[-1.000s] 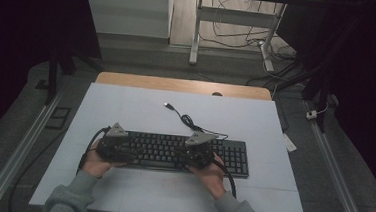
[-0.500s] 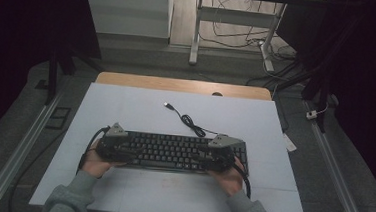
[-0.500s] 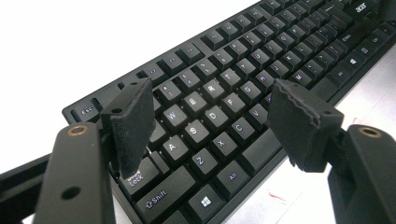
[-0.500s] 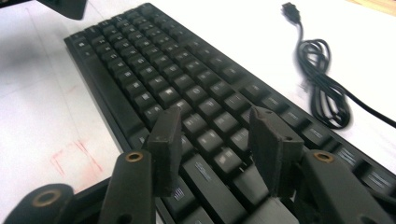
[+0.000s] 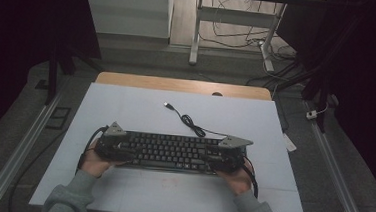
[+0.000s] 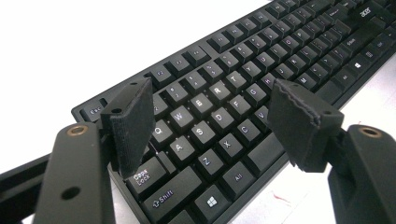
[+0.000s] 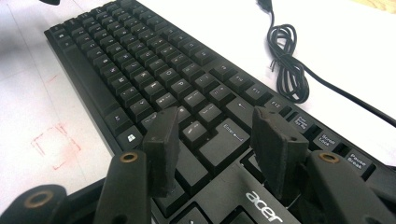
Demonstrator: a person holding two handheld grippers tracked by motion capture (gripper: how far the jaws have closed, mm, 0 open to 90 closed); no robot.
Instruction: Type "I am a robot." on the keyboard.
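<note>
Keyboard [image 5: 170, 152] is laid across the near middle of the table [image 5: 126, 106], its two ends covered by the grippers. Left gripper [image 6: 212, 116] is held wide over the letter keys, nothing clamped. Right gripper [image 7: 215, 144], whose jaws have just been opening, is parted above the Enter key; keyboard's right end is cut off there.

Left hand-held gripper [image 6: 210, 116]: two black arms, brass-ringed screw holes, rough black foam pads [image 6: 130, 123], grey three-cornered plate on top, black cable trailing. Right hand-held gripper [image 7: 215, 144]: same build. Grey sleeves [image 5: 69, 198] behind each.

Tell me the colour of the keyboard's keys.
Black with white lettering; the black plastic keyboard shows best in the left gripper view.
</note>
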